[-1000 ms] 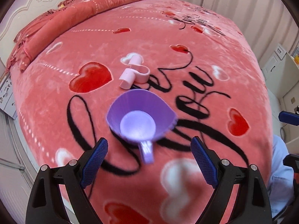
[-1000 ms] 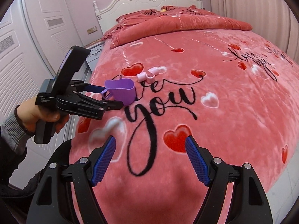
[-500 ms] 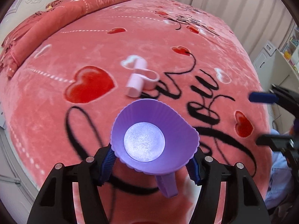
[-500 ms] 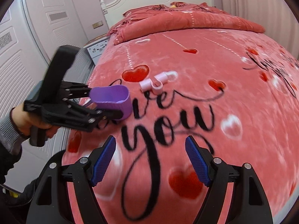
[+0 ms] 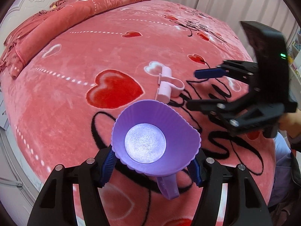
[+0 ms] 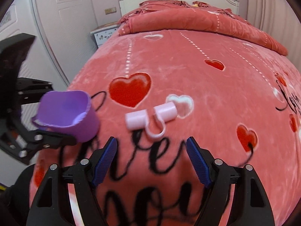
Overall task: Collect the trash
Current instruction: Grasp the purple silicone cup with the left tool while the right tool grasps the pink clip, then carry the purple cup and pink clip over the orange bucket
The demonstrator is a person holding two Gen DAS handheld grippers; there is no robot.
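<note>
The left gripper (image 5: 153, 166) holds the purple cup (image 5: 156, 139) clamped in its jaws above the bed (image 5: 75, 60), while the right gripper (image 6: 151, 160), jaws apart, closing and empty, hangs just short of the pink clip (image 6: 150, 117) lying on the blanket.

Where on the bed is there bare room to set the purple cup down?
Bare blanket lies between the red heart and the folded quilt, and right of the pink clip. It's crowded around the clip: the held purple cup and the closing, empty right gripper converge there.
</note>
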